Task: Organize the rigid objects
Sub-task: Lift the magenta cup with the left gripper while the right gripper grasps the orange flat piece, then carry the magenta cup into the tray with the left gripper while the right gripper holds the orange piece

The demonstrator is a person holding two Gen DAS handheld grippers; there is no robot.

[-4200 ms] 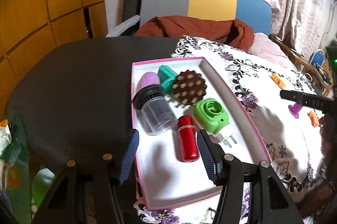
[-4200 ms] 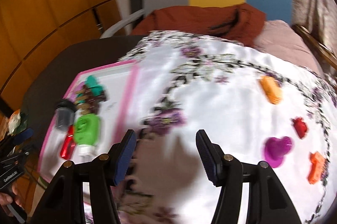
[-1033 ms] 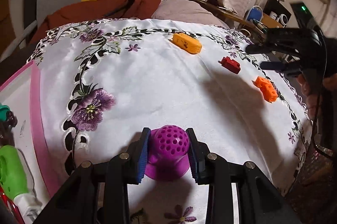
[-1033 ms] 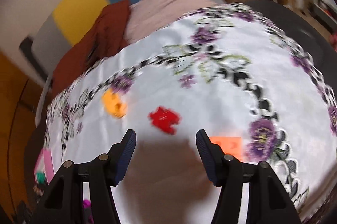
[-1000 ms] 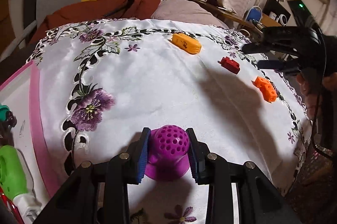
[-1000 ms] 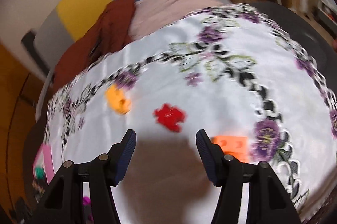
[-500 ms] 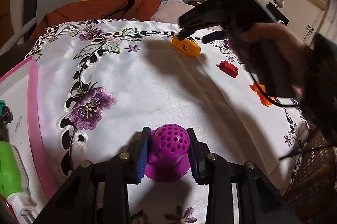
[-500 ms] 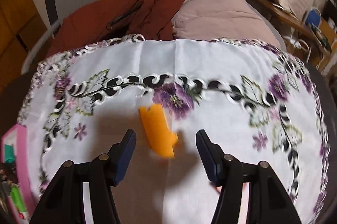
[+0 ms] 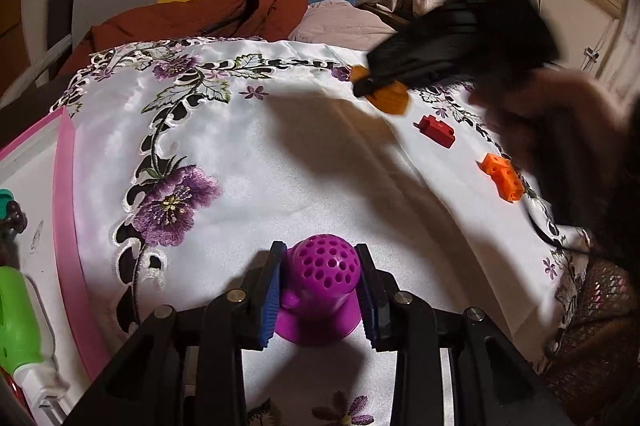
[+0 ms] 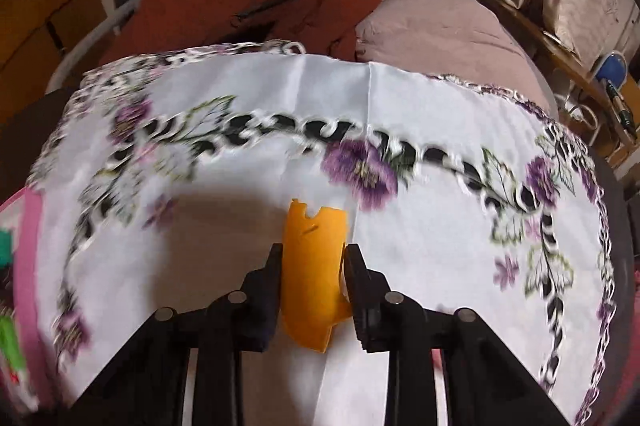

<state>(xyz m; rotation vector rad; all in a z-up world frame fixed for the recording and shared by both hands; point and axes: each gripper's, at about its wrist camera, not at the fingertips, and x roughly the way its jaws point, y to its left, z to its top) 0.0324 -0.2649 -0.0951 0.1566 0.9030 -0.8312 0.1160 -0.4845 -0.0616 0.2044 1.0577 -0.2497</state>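
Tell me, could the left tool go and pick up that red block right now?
Probably not as things stand. The left tool is shut on the purple perforated piece, so its fingers are full. The red block lies bare on the cloth, but the right tool and its hand hover close by.

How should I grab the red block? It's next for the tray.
Grip the red block across its short sides, from above. It lies flat on the cloth, long and low, with bare cloth around it for the fingers.
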